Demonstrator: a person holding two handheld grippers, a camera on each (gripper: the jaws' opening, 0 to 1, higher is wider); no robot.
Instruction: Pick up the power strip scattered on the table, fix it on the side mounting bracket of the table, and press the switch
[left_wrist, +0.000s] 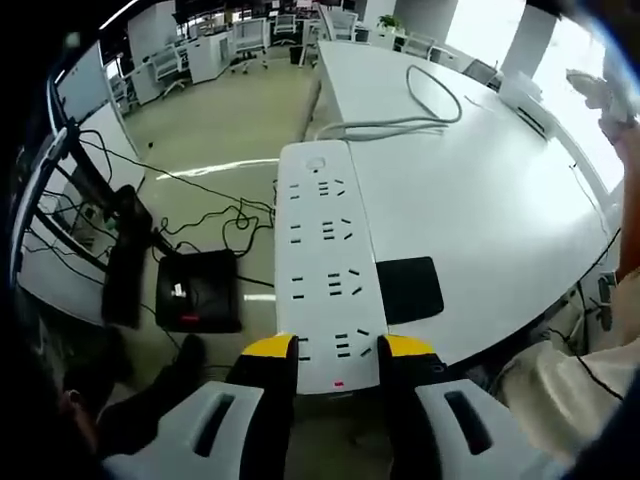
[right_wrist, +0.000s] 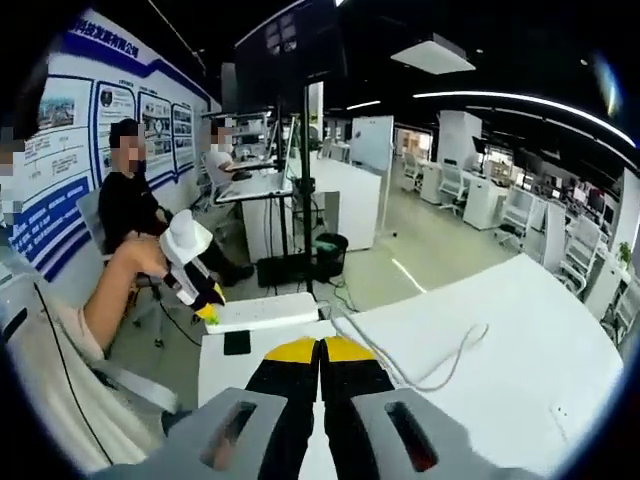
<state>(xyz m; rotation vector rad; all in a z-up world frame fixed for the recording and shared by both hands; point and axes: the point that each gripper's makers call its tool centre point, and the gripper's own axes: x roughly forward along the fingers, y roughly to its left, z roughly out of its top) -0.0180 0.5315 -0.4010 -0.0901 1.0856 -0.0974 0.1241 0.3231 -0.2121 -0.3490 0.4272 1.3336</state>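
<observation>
Left hand-held gripper (left_wrist: 338, 348) clamps power strip (left_wrist: 322, 270) end at table (left_wrist: 480, 200) edge; right hand-held gripper (right_wrist: 320, 347) closed.

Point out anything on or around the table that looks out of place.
The power strip is off the table, held at the edge by the left gripper, cord sprawling loose across the top. Cables tangle on the floor. Nothing looks damaged.

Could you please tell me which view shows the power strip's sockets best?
The left gripper view: the power strip lies face-up between the left gripper jaws, sockets plainly visible. The right gripper view shows it edge-on and far.
</observation>
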